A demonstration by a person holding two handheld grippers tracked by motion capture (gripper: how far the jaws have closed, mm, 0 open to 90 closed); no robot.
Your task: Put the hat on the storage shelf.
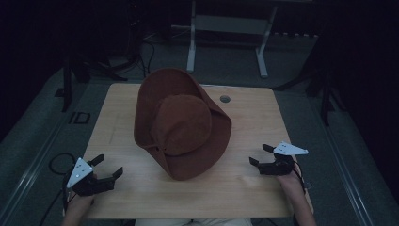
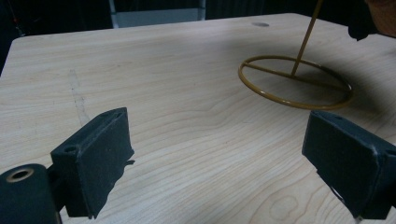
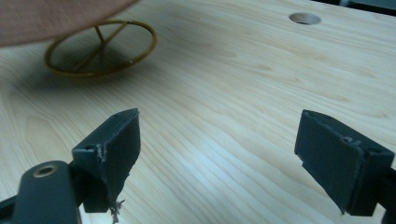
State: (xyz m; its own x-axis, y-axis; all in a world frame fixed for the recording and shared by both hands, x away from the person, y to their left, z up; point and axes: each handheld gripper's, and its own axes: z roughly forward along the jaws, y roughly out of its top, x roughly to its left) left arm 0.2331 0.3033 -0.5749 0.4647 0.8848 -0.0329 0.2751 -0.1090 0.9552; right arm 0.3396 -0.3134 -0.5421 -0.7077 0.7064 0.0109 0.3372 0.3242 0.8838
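At table centre, a brown felt hat (image 1: 181, 125) sits raised on a brass wire stand (image 2: 295, 81). Left gripper (image 1: 107, 168) at 7 o'clock and right gripper (image 1: 259, 155) at 4 o'clock rest spread, empty, well apart from it. Judged a starting stance; any next move requires approaching the brim from both sides.

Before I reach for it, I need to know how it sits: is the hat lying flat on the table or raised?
Raised. The brown hat sits on a wire stand, whose ring base rests on the table beneath the brim.
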